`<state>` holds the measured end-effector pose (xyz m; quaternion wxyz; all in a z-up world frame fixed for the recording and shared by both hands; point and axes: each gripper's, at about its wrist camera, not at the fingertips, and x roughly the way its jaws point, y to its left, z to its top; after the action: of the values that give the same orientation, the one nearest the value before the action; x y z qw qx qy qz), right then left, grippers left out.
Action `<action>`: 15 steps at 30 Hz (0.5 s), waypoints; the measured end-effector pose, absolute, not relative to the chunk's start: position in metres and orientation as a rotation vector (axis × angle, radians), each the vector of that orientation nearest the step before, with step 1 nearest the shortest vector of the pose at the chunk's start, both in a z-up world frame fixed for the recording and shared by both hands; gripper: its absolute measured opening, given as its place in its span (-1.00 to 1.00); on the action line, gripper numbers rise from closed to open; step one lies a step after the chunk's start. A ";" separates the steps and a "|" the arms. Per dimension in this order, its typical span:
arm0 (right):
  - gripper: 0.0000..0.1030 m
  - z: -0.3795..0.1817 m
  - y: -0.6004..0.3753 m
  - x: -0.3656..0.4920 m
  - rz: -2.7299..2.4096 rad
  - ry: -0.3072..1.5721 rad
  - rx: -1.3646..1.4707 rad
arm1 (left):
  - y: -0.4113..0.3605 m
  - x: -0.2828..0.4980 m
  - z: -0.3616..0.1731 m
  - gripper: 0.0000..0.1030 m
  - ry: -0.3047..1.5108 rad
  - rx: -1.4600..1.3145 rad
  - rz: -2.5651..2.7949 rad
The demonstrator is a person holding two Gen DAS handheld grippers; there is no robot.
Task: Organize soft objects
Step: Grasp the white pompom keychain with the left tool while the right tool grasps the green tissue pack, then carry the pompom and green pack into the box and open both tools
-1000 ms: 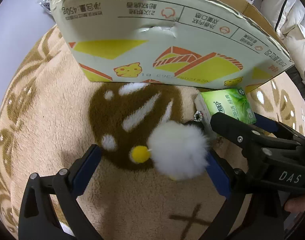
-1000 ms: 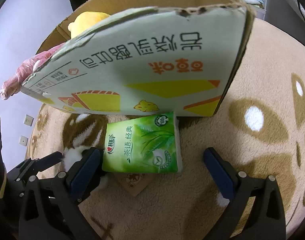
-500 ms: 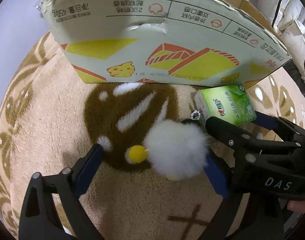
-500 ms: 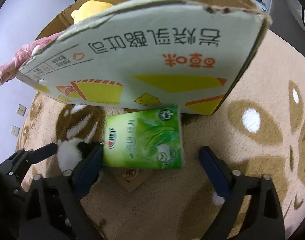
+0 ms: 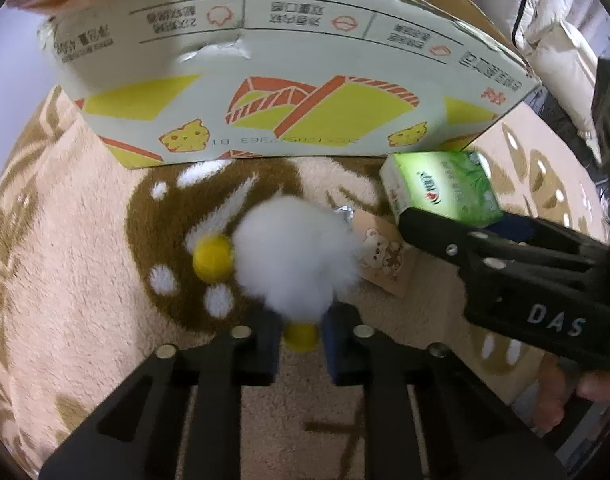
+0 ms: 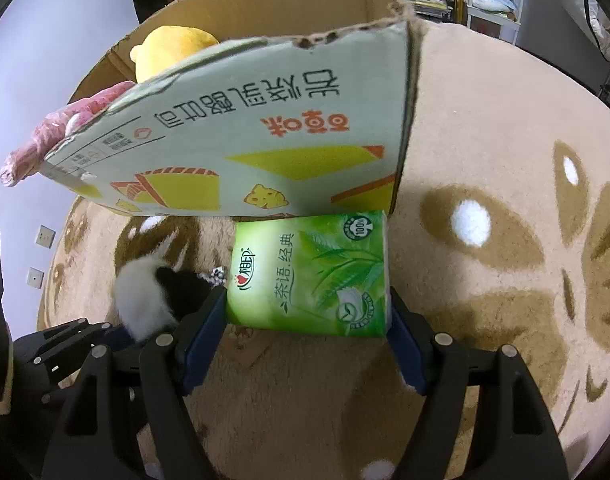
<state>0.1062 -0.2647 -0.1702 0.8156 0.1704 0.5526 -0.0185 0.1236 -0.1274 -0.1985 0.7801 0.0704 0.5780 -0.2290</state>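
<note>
A white fluffy plush toy [image 5: 295, 258] with small yellow pom-poms [image 5: 212, 258] lies on the beige-and-brown patterned rug [image 5: 85, 248], just in front of the printed cardboard box [image 5: 289, 80]. The left gripper [image 5: 301, 344] reaches level along the rug and is closed down on the toy's near end, its blue pads nearly together around a yellow pom-pom at the toy's base. A paper tag with a bear drawing [image 5: 385, 258] lies beside the toy; how it attaches is hard to make out. To the right sits a green tissue pack [image 6: 311, 274], its far edge close against the box wall. The right gripper [image 6: 307, 344] comes in low from the near side, and its blue pads press on the pack's two near corners, clamping it. In the right wrist view the plush shows as a white-and-black shape [image 6: 151, 300], partly hidden behind the left blue pad. Inside the box, a yellow plush [image 6: 173, 50] and a pink soft item [image 6: 61, 130] are cut off by the box wall. The person's fingers [image 5: 565, 404] appear under the right gripper's handle at the frame edge.
</note>
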 end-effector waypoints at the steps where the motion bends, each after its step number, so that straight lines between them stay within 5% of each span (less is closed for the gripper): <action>1: 0.54 -0.167 -0.264 0.104 -0.045 1.162 0.357 | -0.127 0.124 -0.197 -0.75 1.244 0.150 -0.502; 15: 0.54 -0.137 -0.272 0.085 -0.033 1.097 0.357 | -0.102 0.110 -0.164 -0.79 1.129 0.129 -0.522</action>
<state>0.0851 -0.2719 -0.1368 0.8381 0.1688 0.5184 -0.0158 0.1100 -0.1020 -0.1637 0.8108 0.0603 0.5285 -0.2445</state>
